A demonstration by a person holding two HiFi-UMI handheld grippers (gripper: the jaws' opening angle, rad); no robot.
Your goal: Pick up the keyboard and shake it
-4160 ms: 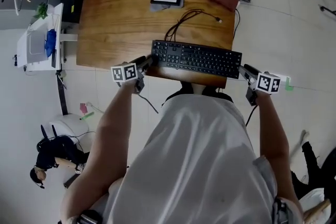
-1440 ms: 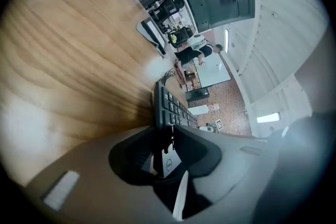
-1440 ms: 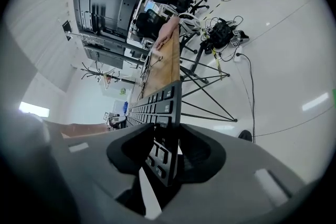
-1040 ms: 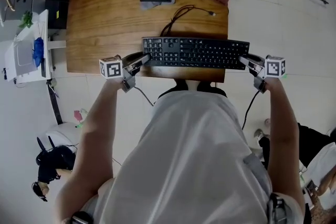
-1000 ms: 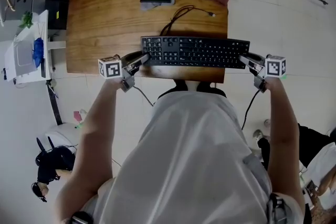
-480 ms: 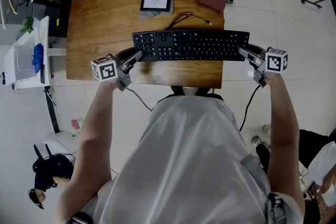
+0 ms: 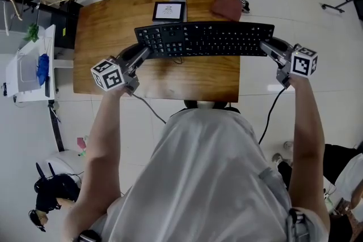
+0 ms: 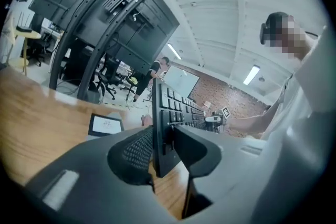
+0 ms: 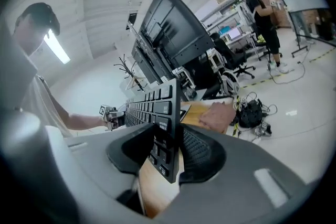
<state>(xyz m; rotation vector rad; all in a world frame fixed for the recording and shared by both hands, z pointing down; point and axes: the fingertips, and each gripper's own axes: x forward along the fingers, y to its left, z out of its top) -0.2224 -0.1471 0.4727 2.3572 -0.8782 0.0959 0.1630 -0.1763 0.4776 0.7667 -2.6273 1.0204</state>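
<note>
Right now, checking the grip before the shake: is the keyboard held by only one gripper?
No, the left gripper and the right gripper each clamp one end of the keyboard.

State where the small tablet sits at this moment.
In the head view the tablet lies at the far edge of the desk, left of the brown pouch and just beyond the keyboard.

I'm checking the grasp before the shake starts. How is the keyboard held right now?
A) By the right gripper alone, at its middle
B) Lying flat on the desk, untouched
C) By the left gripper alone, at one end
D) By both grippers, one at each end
D: the left gripper is clamped on the left end of the keyboard and the right gripper on its right end. Each gripper view shows its jaws pressed on the keyboard's edge.
</note>
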